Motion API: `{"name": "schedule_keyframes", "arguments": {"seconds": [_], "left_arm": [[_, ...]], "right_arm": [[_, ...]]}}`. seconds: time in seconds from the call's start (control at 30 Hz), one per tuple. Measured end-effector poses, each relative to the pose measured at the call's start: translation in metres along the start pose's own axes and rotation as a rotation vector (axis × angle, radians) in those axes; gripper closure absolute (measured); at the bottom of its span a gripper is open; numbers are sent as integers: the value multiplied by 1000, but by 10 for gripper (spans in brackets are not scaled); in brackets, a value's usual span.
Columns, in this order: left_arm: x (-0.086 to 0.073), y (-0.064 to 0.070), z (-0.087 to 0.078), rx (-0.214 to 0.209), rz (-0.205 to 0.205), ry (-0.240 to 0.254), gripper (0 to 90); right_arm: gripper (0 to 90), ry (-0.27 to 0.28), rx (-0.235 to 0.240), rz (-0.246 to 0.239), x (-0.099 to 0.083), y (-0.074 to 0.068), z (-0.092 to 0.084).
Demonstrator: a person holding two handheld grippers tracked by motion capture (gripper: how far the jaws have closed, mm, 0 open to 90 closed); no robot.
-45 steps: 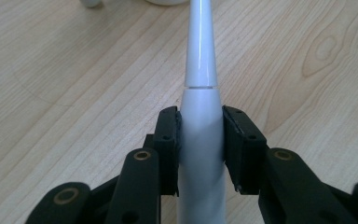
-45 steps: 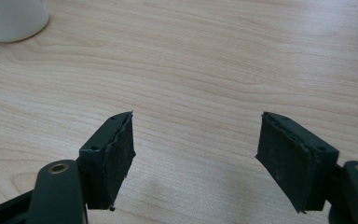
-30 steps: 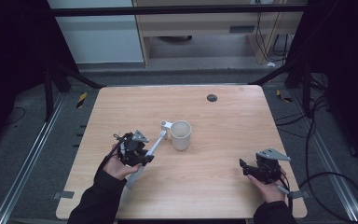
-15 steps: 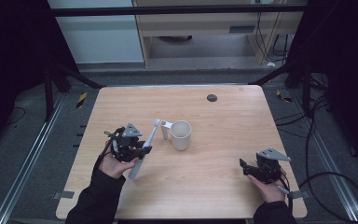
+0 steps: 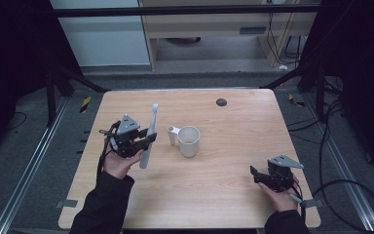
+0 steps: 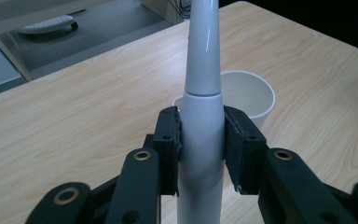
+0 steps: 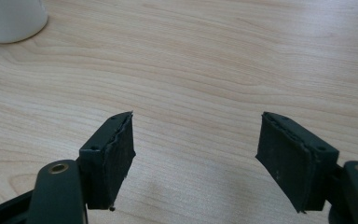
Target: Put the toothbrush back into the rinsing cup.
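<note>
Black rubber pads of the left gripper (image 6: 200, 149) press on both sides of a white electric toothbrush (image 6: 201, 116), clamped around the thick handle just below the seam where the slimmer neck begins. In the left gripper view the brush runs straight up between the jaws and its tip leaves the top of the picture. From the high view the left gripper (image 5: 143, 142) sits over the left half of the wooden table (image 5: 233, 204), and the toothbrush (image 5: 148, 139) stands nearly on end, tilted slightly, its brush head up toward the far edge and its lower end hanging free above the wood. Just beside it to the right stands a white mug (image 5: 188, 141) with its handle turned toward the brush; in the left gripper view the mug (image 6: 249, 95) shows behind the handle, open and empty as far as can be seen. The right gripper (image 7: 198, 154) has its jaws spread wide with nothing but bare wood between them, and it rests in the person's hand near the table's near right corner (image 5: 255, 174), well apart from the mug. A small dark round spot (image 5: 221, 102) lies on the table near the far edge.
</note>
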State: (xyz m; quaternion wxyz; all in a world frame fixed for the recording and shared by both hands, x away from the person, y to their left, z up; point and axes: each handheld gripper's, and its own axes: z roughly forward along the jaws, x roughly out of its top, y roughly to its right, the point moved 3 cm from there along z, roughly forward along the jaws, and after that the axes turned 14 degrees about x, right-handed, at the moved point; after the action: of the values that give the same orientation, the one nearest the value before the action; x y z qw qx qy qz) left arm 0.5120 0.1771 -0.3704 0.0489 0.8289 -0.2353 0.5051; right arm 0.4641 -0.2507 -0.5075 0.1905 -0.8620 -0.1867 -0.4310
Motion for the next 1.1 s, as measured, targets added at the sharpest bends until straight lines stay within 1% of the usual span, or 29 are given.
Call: {"name": "schedule_keyframes", "arguments": {"seconds": [0.1,0.33,0.5,0.7,0.73,0.8,0.87,0.93,1.0,1.1], "left_arm": [[6,-3,3,9,-19,25,675],[17,-4,9,58,-51,94,675],[26,-5,12,65,-94,144,675],[38,-4,13,72,-126,195,675],[40,-3,14,71,-130,207,675],[43,-2,16,68,-138,212,675],[46,-1,18,78,-141,224,675],[50,1,19,82,-145,241,675],[54,3,20,79,-158,260,675],[60,7,22,77,-167,288,675]], "right_arm": [[271,0,-2,-1,0,1,0],[271,0,-2,0,0,1,0],[271,1,-1,0,0,1,0],[271,0,0,1,0,1,0],[271,0,0,1,0,1,0],[271,-2,0,4,-1,1,0],[271,0,1,4,-1,1,0],[271,0,1,4,-1,1,0],[271,0,2,4,-1,1,0],[271,-1,3,2,-1,1,0]]}}
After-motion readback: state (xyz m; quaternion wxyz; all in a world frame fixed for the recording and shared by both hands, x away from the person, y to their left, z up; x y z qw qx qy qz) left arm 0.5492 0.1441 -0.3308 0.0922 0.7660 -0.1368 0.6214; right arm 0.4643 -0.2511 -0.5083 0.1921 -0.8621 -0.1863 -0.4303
